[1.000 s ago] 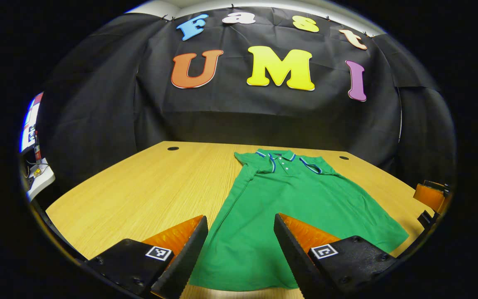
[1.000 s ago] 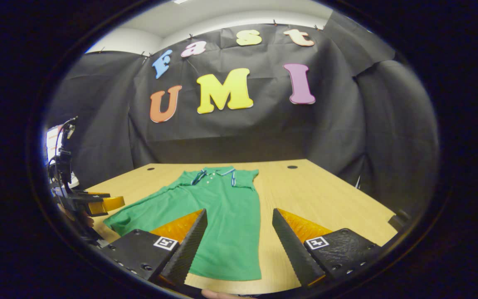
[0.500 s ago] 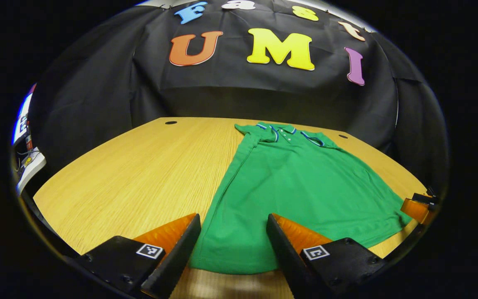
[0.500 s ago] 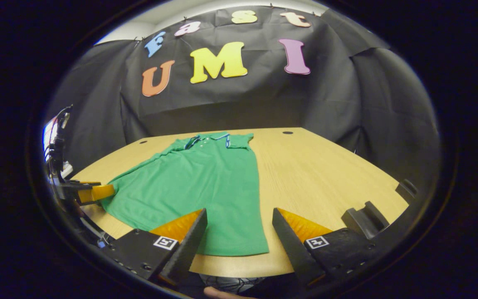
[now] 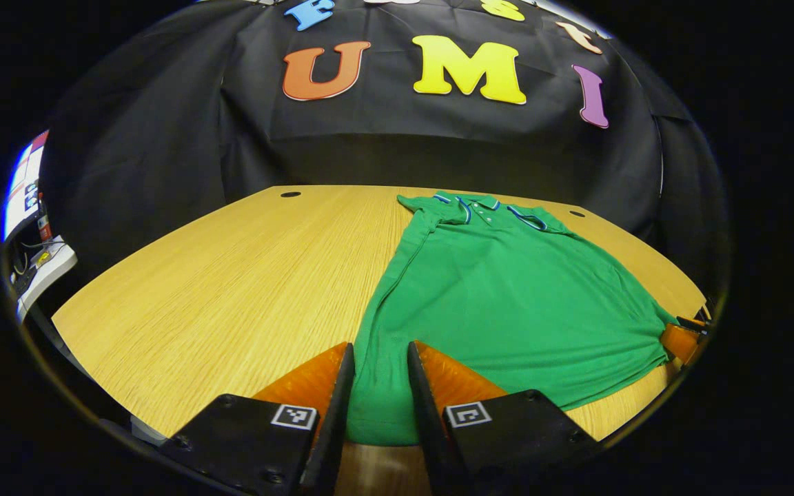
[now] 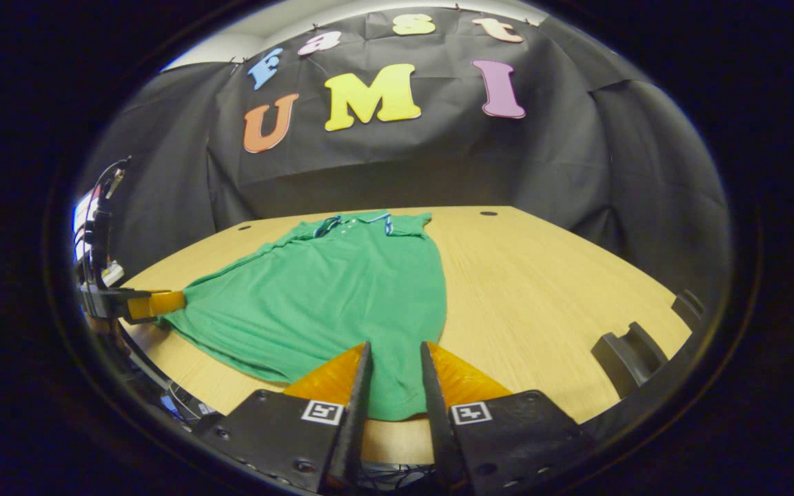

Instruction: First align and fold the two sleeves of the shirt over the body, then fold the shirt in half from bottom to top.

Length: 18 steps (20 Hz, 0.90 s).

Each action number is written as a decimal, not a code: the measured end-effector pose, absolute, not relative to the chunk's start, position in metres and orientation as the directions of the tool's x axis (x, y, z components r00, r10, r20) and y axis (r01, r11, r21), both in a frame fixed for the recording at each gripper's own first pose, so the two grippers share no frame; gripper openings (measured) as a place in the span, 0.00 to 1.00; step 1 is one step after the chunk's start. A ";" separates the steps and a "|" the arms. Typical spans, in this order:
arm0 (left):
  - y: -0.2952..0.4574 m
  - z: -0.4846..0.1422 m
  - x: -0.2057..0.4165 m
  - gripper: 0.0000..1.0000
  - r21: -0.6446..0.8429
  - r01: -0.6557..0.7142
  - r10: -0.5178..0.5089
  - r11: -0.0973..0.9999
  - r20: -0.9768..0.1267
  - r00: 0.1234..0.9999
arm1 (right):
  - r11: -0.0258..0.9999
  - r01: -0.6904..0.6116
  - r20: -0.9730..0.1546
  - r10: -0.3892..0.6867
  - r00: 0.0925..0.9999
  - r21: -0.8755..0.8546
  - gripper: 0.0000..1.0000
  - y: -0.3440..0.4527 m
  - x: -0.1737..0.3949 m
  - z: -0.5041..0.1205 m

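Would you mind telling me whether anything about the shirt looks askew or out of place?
Nothing stands out: the shirt lies flat on the table, collar far, sleeves folded in, with each claw closing on a hem corner, left claw, right claw.

The wooden table (image 5: pixel 231 275) has a light, straight-grained top. Two round dark holes sit near its far edge: one (image 5: pixel 290 194) toward the far left corner and one (image 5: pixel 577 213) toward the far right corner in the left gripper view. The black cloth wall (image 5: pixel 163 138) hangs directly behind the far edge and wraps around both sides. Beyond the left edge of the table, a lit screen (image 5: pixel 23 189) stands above a white unit with cables (image 5: pixel 42 265). In the right gripper view, a dark bracket-like fixture (image 6: pixel 628 355) sits at the near right corner of the table. A pale wall strip (image 6: pixel 231 45) shows above the cloth.
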<state>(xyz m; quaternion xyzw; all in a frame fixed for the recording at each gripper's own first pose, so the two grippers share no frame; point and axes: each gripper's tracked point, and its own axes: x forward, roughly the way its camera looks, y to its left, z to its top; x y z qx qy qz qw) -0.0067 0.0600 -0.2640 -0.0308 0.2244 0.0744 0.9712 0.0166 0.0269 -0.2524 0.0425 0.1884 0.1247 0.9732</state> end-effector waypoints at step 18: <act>0.039 -0.188 0.047 0.08 -0.005 -0.077 0.072 0.997 -0.290 0.954 | 0.968 -0.242 -0.228 0.252 0.941 0.070 0.00 0.035 0.067 -0.191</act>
